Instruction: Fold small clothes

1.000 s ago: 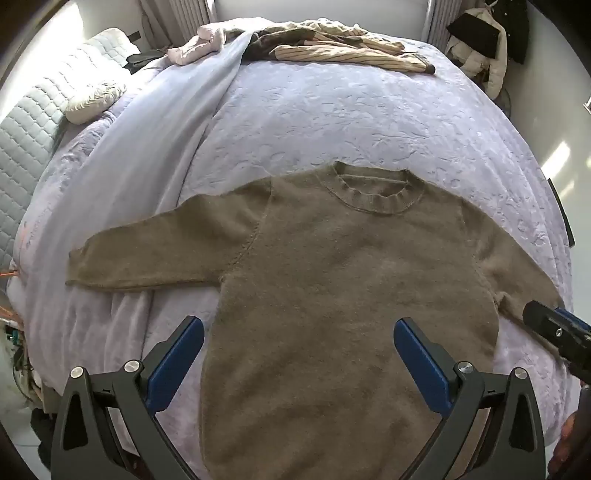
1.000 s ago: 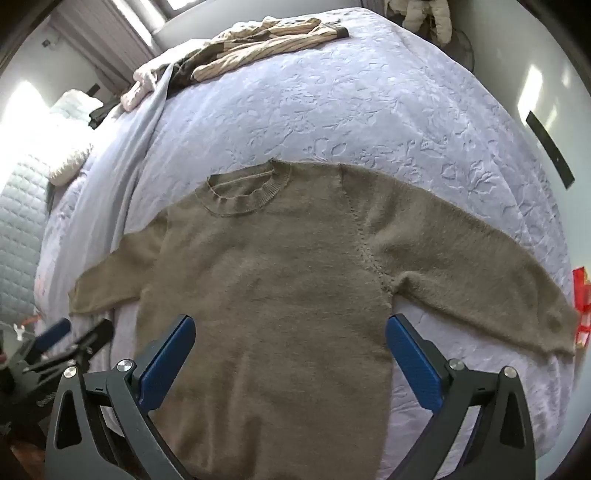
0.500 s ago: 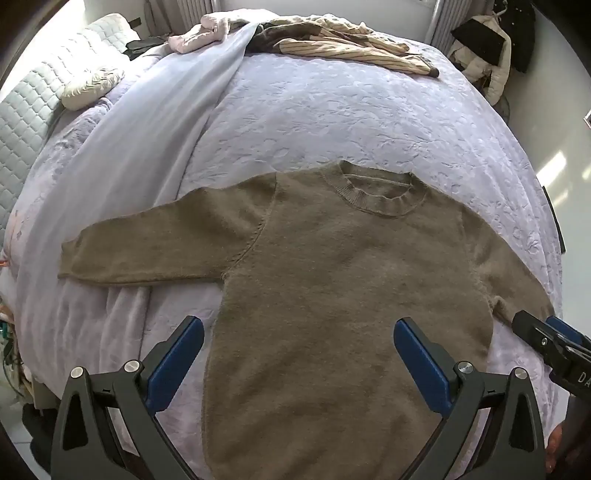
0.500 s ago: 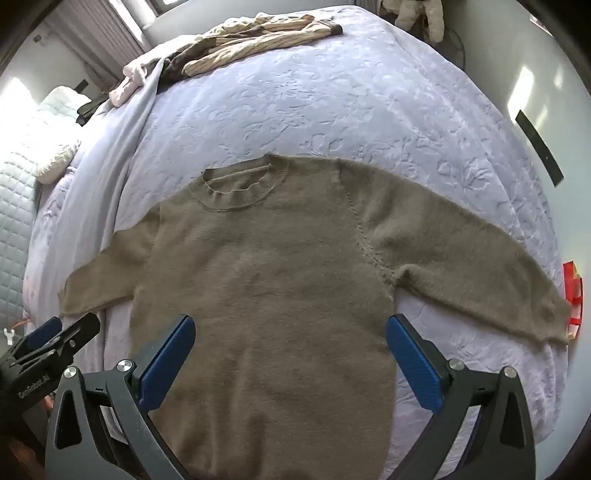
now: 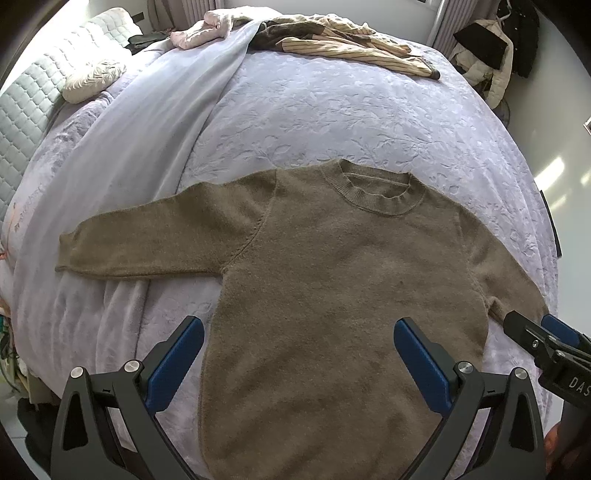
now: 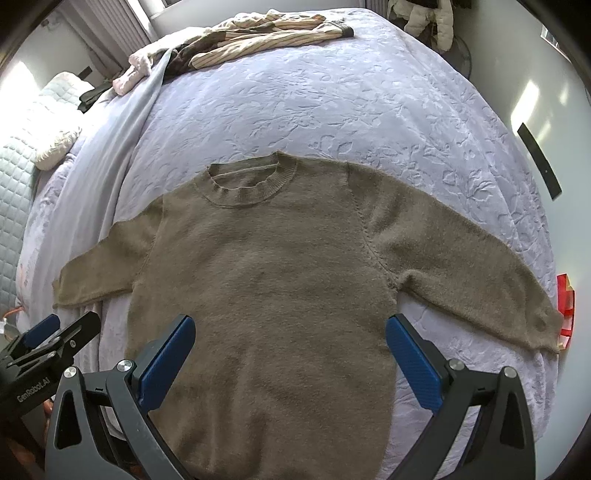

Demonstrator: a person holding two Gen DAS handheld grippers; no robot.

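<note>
Lying flat, sweater (image 5: 332, 295) spreads beyond both wide-open claws: left claw (image 5: 298, 360), right claw (image 6: 290, 356).

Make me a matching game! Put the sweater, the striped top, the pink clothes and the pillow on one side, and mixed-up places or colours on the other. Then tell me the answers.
Things:
1. sweater
2. striped top
3. pink clothes
4. pillow

Places or colours:
A. white, by the quilted headboard
B. at the far edge of the bed, beside the brown and beige striped top
C. olive brown, spread flat with both sleeves out
D. beige with thin dark stripes, at the far edge

Pairs: 1-C, 2-D, 3-B, 4-A
</note>
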